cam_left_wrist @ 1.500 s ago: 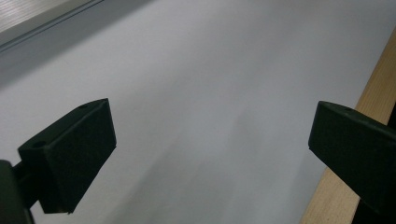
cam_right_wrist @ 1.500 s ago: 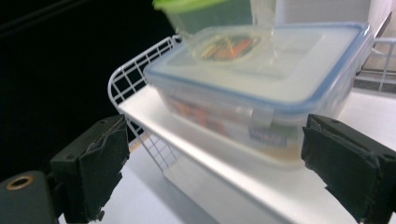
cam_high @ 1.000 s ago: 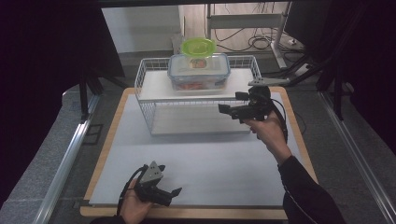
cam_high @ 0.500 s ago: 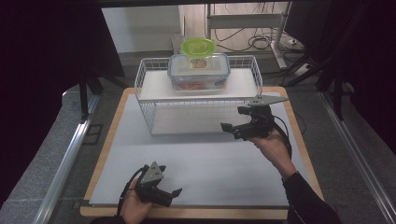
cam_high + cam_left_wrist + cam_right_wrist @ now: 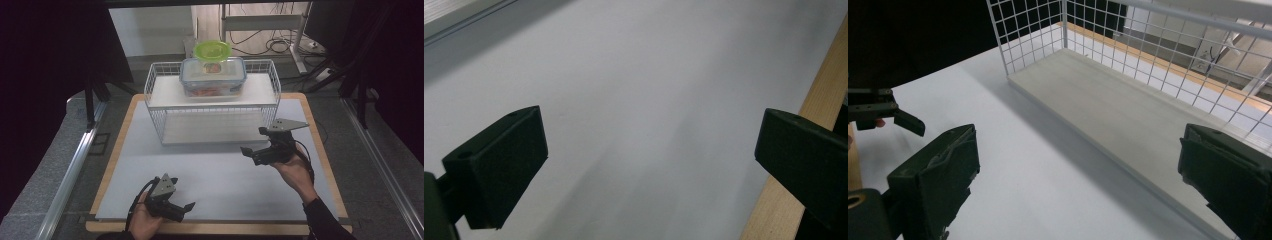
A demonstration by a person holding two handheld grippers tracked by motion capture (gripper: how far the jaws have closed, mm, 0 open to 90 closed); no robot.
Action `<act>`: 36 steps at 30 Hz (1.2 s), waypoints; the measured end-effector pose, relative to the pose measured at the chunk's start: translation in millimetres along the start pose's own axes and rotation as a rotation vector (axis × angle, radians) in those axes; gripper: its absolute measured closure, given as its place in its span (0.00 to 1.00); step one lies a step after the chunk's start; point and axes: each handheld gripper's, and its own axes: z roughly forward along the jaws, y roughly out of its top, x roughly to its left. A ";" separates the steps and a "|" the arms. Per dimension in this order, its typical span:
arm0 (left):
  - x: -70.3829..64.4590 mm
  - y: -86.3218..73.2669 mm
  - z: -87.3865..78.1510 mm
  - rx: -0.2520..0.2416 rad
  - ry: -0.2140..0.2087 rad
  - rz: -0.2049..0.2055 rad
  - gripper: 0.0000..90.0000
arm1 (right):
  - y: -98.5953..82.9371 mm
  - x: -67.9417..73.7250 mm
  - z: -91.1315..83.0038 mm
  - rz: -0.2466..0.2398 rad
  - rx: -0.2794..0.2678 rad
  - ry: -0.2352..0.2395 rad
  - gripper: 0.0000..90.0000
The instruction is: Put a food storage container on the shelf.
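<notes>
A white wire rack (image 5: 156, 95) with two shelves stands at the back middle of the grey mat (image 5: 215, 175). On its top shelf sits a clear food box with a blue-rimmed lid (image 5: 212, 79), and a green bowl (image 5: 212, 50) rests on or just behind it. My right gripper (image 5: 253, 142) hovers open in front of the rack's right end with nothing between its jaws. In the right gripper view this gripper (image 5: 1078, 170) faces the bare lower shelf (image 5: 1128, 115). My left gripper (image 5: 181, 201) is held low near the front edge, open and empty (image 5: 649, 150).
The mat lies on a wooden board (image 5: 116, 152) whose edge shows beside the left jaw (image 5: 819, 115). Metal rails (image 5: 70, 170) run along both sides of the table. Cables and a stand's feet (image 5: 280, 45) lie on the floor beyond. The left gripper (image 5: 878, 112) shows far off in the right gripper view.
The right gripper has dropped from beside the rack's top shelf and come back toward the person, now lower and in front of the rack. The left gripper has stayed put.
</notes>
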 end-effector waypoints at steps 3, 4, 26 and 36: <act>-0.2 0.2 -0.5 0.001 0.000 -0.001 0.01 | -5.0 3.1 -2.3 -0.002 0.000 0.007 0.03; -0.2 0.3 -0.7 0.000 0.000 0.001 0.01 | -6.5 4.6 -3.3 -0.004 0.000 0.007 0.03; -1.3 0.3 -0.3 0.012 0.003 0.010 0.03 | -64.8 15.9 -22.7 -0.001 0.051 -0.024 0.04; -0.9 -0.1 0.4 0.017 0.005 0.014 0.03 | -96.8 13.6 -31.3 0.007 0.061 -0.070 0.03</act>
